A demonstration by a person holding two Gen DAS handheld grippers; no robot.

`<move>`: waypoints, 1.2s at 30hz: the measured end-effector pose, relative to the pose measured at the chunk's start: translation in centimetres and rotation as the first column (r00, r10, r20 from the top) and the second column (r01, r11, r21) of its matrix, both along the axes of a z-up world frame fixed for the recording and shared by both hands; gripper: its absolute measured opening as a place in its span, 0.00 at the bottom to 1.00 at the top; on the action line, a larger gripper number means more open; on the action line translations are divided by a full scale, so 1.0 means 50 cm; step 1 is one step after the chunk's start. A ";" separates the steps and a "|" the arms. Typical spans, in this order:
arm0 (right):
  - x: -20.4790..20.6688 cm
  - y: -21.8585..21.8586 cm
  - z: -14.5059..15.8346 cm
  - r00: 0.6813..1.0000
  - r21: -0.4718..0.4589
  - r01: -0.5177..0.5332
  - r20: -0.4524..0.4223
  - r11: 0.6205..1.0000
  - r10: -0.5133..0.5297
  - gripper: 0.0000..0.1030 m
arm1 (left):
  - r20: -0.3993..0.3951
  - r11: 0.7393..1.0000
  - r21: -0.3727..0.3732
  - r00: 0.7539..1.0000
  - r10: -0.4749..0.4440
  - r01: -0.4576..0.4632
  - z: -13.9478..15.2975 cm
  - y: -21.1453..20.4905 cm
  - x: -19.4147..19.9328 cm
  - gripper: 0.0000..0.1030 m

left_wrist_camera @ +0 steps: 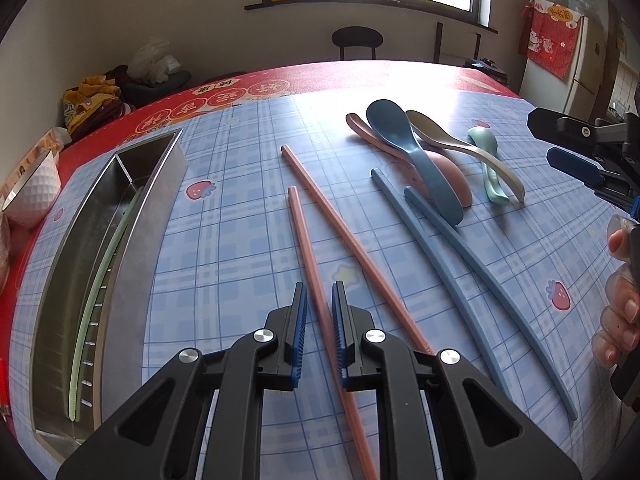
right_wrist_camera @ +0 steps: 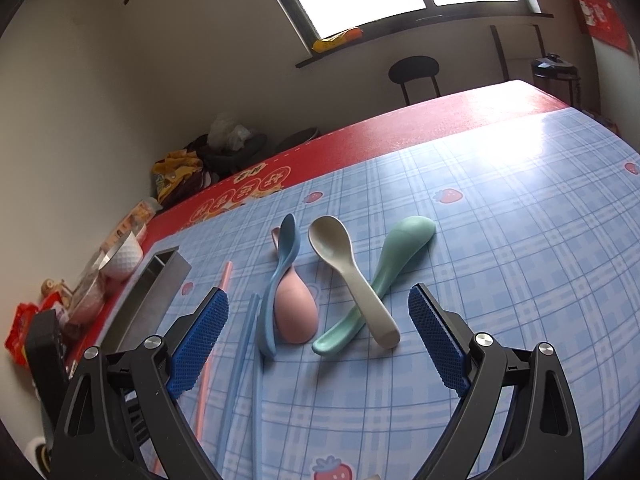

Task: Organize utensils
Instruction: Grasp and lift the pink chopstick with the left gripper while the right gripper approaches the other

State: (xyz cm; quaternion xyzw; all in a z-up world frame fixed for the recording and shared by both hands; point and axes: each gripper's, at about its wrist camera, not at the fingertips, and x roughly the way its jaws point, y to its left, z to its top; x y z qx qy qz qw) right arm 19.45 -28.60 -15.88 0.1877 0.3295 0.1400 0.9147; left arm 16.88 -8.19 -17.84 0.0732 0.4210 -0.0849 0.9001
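Observation:
My left gripper [left_wrist_camera: 320, 312] is shut on a pink chopstick [left_wrist_camera: 304, 240] that lies on the checked tablecloth; its blue pads press both sides near the thick end. A second pink chopstick [left_wrist_camera: 352, 236] crosses just to the right. Two blue chopsticks [left_wrist_camera: 432, 248] lie further right. Beyond them is a pile of spoons: blue [right_wrist_camera: 280, 272], pink [right_wrist_camera: 296, 312], beige [right_wrist_camera: 352, 272] and green [right_wrist_camera: 392, 264]. My right gripper [right_wrist_camera: 318, 292] stands open just short of the spoons with nothing between its fingers; it also shows at the right edge of the left wrist view.
A long steel utensil tray [left_wrist_camera: 152, 208] sits at the left with green chopsticks [left_wrist_camera: 100, 272] inside. A white bowl [left_wrist_camera: 32, 192] and snack bags crowd the table's left edge. A person's fingers [left_wrist_camera: 620, 316] show at the right. A dark chair [left_wrist_camera: 356, 40] stands beyond the table.

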 end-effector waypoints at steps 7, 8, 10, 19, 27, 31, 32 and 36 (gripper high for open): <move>0.004 0.005 -0.006 1.000 0.001 -0.014 -0.006 1.000 0.014 0.86 | -0.003 0.998 -0.064 1.000 0.026 -0.026 0.004 0.024 0.001 0.06; 0.005 0.006 -0.007 1.000 0.003 -0.019 -0.009 1.000 0.019 0.86 | -0.004 0.996 -0.088 1.000 0.030 -0.031 0.005 0.032 0.000 0.05; 0.007 0.011 -0.010 0.999 0.007 -0.034 -0.009 0.999 0.034 0.86 | 0.005 0.993 -0.112 0.999 0.039 -0.038 0.009 0.040 -0.002 0.05; 0.005 0.041 -0.006 0.993 -0.028 -0.119 0.025 0.993 0.119 0.76 | 0.061 0.979 -0.196 0.996 0.063 -0.050 0.029 0.066 -0.025 0.05; 0.009 0.132 0.002 0.965 -0.147 -0.264 -0.030 0.953 0.262 0.51 | 0.108 0.959 -0.282 0.994 0.034 -0.002 0.079 0.092 -0.061 0.05; 0.024 0.208 -0.001 0.938 -0.245 -0.346 -0.088 0.905 0.335 0.35 | 0.137 0.943 -0.333 0.990 0.043 0.005 0.109 0.126 -0.085 0.05; 0.028 0.224 -0.005 0.933 -0.259 -0.361 -0.107 0.896 0.345 0.33 | 0.142 0.941 -0.339 0.989 0.045 0.006 0.114 0.132 -0.091 0.05; 0.034 0.274 -0.023 0.924 -0.317 -0.380 -0.162 0.869 0.345 0.31 | 0.151 0.935 -0.353 0.988 0.043 0.013 0.121 0.155 -0.108 0.05</move>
